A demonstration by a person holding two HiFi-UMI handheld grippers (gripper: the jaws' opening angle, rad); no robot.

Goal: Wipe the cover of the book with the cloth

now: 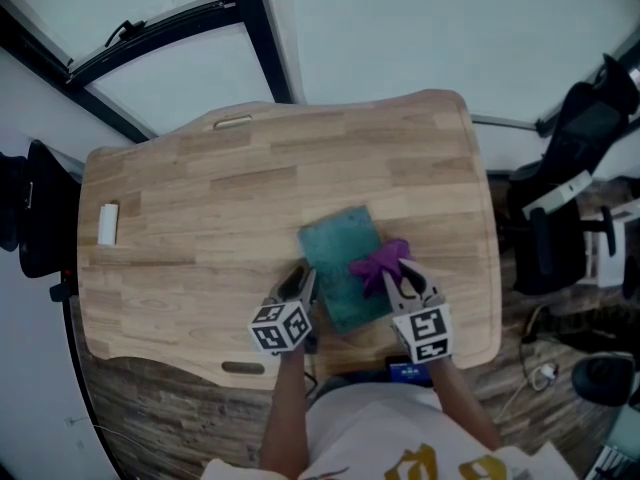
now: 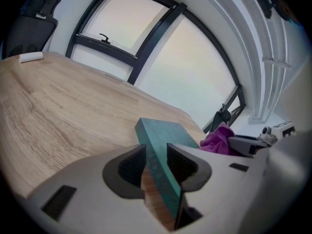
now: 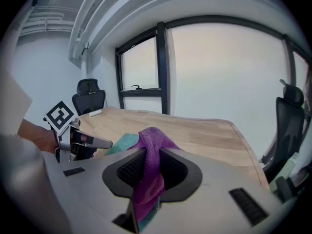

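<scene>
Teal book (image 1: 338, 268) lies on the worktop (image 1: 200, 208) near its front edge, right of centre. Left hand-held gripper (image 1: 300, 286) is at the book's left edge. Its jaws stand apart with that edge between them (a sliver of wood shows between one pad and the book), so no firm grip is seen. Right hand-held gripper (image 1: 405, 283) is clamped on a purple cloth (image 1: 380, 261), which rests on the cover at the book's right side. A small white object (image 1: 108, 223) sits by the worktop's left edge.
</scene>
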